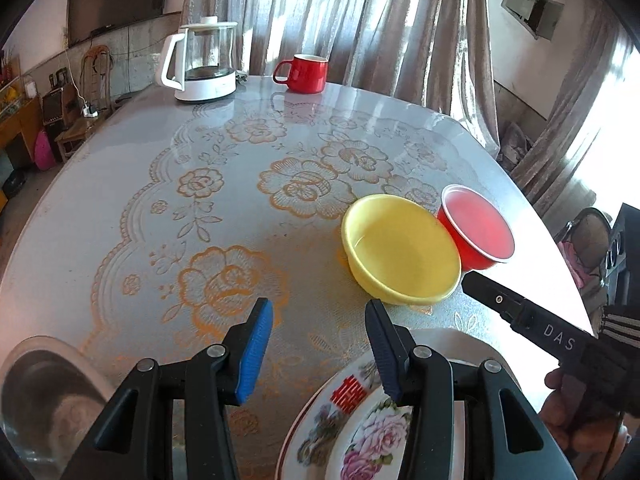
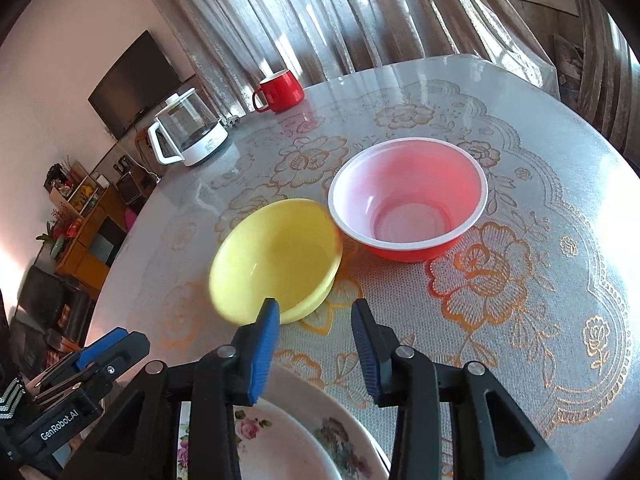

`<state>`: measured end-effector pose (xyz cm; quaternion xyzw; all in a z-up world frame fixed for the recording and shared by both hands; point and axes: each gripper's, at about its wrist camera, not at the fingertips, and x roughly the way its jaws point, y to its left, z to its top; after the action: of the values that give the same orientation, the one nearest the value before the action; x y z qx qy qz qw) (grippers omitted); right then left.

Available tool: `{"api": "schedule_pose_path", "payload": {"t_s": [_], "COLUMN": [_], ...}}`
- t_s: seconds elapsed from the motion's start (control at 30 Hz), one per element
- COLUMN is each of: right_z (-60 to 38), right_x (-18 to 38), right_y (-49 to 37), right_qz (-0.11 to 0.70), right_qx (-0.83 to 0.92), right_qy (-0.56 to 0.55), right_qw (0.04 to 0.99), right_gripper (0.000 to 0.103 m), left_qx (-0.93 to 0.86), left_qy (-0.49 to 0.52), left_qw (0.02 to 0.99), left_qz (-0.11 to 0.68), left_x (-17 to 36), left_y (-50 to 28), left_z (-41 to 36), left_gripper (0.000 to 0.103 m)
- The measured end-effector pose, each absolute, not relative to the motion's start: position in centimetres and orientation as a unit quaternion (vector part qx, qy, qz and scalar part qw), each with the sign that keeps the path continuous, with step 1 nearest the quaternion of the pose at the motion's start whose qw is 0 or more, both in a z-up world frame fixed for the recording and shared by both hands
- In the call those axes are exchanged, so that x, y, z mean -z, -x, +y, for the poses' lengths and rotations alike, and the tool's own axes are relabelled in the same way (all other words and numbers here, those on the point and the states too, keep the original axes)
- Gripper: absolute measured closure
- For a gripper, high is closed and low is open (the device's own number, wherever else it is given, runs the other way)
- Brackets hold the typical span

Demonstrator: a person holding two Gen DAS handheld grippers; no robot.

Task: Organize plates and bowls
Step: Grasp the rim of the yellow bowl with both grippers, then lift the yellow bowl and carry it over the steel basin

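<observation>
Side by side, empty yellow bowl (image 2: 276, 260) and red bowl (image 2: 408, 204)

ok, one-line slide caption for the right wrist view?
Right gripper, open and empty, above floral plates, facing yellow bowl and red bowl.

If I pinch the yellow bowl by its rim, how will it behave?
The yellow bowl looks like thin plastic, so probably light and slightly flexible at the rim. Its glossy wall may slip between pads. It sits beside the red bowl, apparently touching it, so a push could nudge that too.
</observation>
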<state>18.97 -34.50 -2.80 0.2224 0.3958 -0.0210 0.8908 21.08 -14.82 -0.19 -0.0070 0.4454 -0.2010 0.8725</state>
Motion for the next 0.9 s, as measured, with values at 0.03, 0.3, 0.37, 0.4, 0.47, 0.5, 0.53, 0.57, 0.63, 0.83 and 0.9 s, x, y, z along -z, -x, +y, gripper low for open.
{"api": "schedule_pose_path", "payload": {"t_s": [0.03,0.3,0.37,0.4,0.47,0.5,0.53,0.57,0.63,0.83,0.9], "right_z": [-34.6,-35.2,-35.2,-35.1,-34.9,-34.8,-34.8,-34.8,-34.7,-33.8,-33.3], "right_x": [2.9,3.9,4.1,4.1,4.0,4.0,4.1,4.1,4.2,3.7,3.3], "right_y": [-19.3,-21.1,-21.5,-21.5,-21.7,-21.7,-21.7,-21.6,-21.6,-21.6,-21.5], "right_qz": [0.397,0.413,0.415,0.415,0.414,0.414,0.413,0.413,0.414,0.410,0.407], "right_qx": [0.022,0.015,0.010,0.008,0.008,0.010,0.009,0.009,0.006,-0.004,-0.009], "right_qy": [-0.224,-0.225,-0.225,-0.224,-0.219,-0.215,-0.214,-0.215,-0.217,-0.221,-0.219], "right_qw": [0.889,0.882,0.882,0.882,0.884,0.885,0.885,0.885,0.884,0.885,0.887], "right_gripper": [0.069,0.079,0.082,0.084,0.086,0.086,0.086,0.086,0.086,0.086,0.086], "left_qx": [0.204,0.222,0.231,0.235,0.241,0.243,0.245,0.246,0.245,0.235,0.231], "left_qy": [0.012,0.019,0.017,0.018,0.022,0.021,0.022,0.024,0.023,0.031,0.033], "left_qw": [0.870,0.854,0.848,0.845,0.847,0.849,0.849,0.849,0.853,0.859,0.862], "left_qz": [0.449,0.470,0.478,0.479,0.473,0.468,0.467,0.466,0.461,0.455,0.450], "left_x": [0.4,2.2,2.7,2.9,2.9,2.9,2.9,2.8,2.4,1.7,1.3], "left_y": [-21.6,-25.1,-25.5,-25.5,-25.3,-25.2,-25.1,-25.0,-24.6,-23.9,-23.6], "left_z": [-15.3,-18.5,-19.0,-19.1,-19.1,-19.0,-18.9,-18.8,-18.6,-17.2,-16.6], "left_gripper": [0.055,0.060,0.071,0.075,0.075,0.076,0.076,0.076,0.076,0.076,0.076]}}
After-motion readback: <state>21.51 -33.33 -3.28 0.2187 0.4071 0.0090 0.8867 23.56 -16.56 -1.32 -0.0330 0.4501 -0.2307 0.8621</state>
